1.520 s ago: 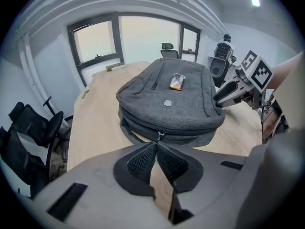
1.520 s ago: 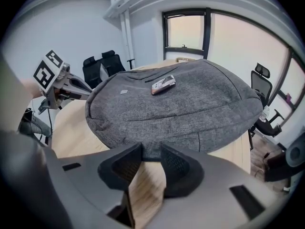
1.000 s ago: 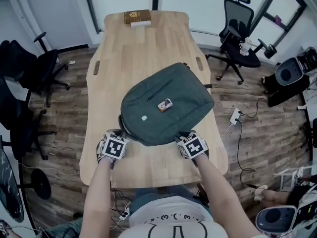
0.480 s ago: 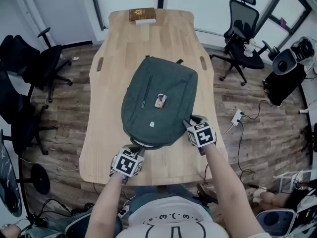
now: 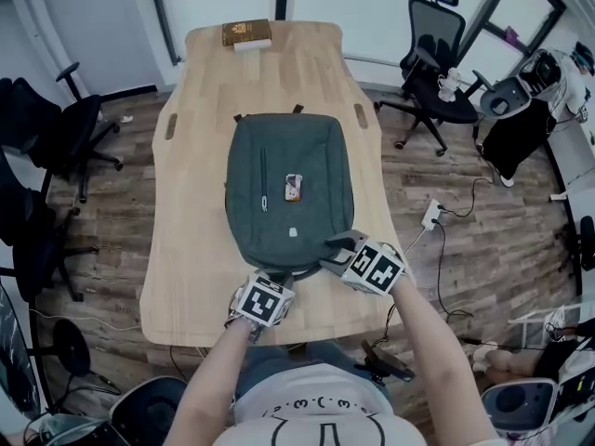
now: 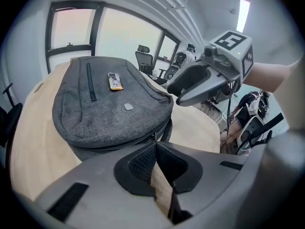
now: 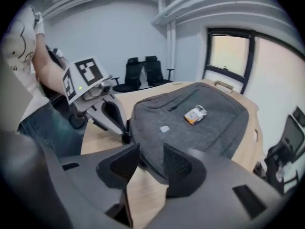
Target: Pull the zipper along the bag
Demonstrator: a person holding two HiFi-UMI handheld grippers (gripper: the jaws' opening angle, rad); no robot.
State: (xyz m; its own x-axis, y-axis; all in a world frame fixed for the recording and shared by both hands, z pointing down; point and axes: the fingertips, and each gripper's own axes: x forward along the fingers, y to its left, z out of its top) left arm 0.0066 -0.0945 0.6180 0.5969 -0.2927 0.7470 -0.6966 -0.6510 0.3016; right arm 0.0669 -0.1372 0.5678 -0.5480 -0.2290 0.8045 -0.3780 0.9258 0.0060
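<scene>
Grey-green fabric bag lying flat in the middle of the wooden table, bottom end toward the person. It's a soft backpack, so I'd expect it to sag and slide on the smooth wood if you tug on it with nothing holding it down. It doesn't look fragile, just floppy. The only sensible place to grab for zipping is the little zipper pull, with the other hand pinning the fabric near it so the track stays taut.

The left gripper is right at the near edge of the bag, jaws closed tight, and the thin pull tab looks pinched at their tips. The bag sits just beyond it, bulging upward.

The right gripper is at the near right corner of the bag, just beside the left one. Its jaws have just been opening and stand apart. The bag's rim shows in the gap at the tips, but the pads don't seem to press on it, so I'd call that side let go.
</scene>
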